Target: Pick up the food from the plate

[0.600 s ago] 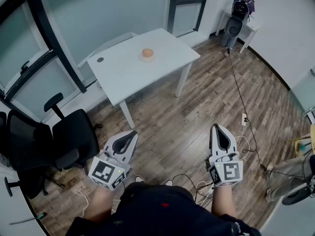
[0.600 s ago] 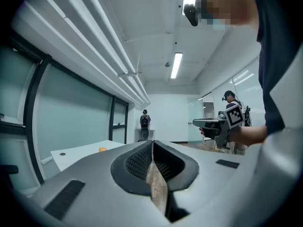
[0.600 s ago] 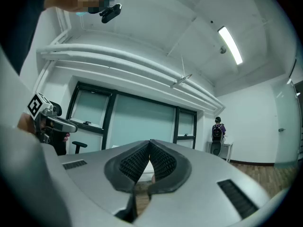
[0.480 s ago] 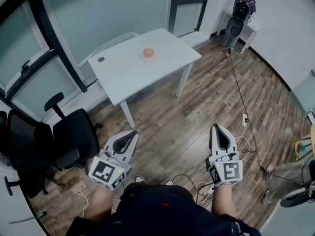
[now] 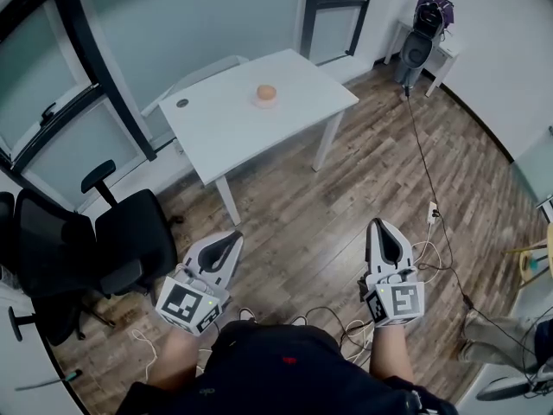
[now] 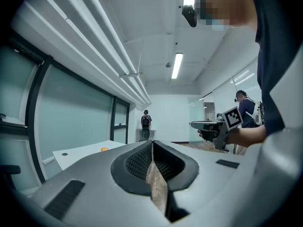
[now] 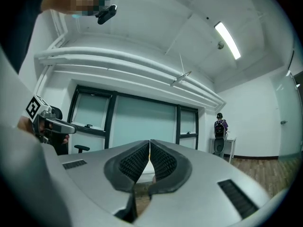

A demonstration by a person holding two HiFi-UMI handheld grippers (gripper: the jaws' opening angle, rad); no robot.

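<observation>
An orange round piece of food (image 5: 266,92) sits on a small plate (image 5: 266,102) near the far side of a white table (image 5: 233,128); the left gripper view shows the food (image 6: 103,149) as a tiny orange dot on the table (image 6: 80,151). Both grippers are held low near the person's body, far from the table. My left gripper (image 5: 226,242) is shut with nothing in it. My right gripper (image 5: 384,230) is shut and empty too. In the left gripper view the right gripper (image 6: 208,125) shows at the right.
A black office chair (image 5: 95,249) stands left of me, beside a glass partition wall (image 5: 130,24). Cables (image 5: 432,223) trail over the wooden floor at the right. A person with a backpack (image 5: 428,11) stands at a far desk (image 5: 441,50).
The view has shifted slightly; the table and plate sit a little further right in the frame. Both grippers keep their places and stay shut.
</observation>
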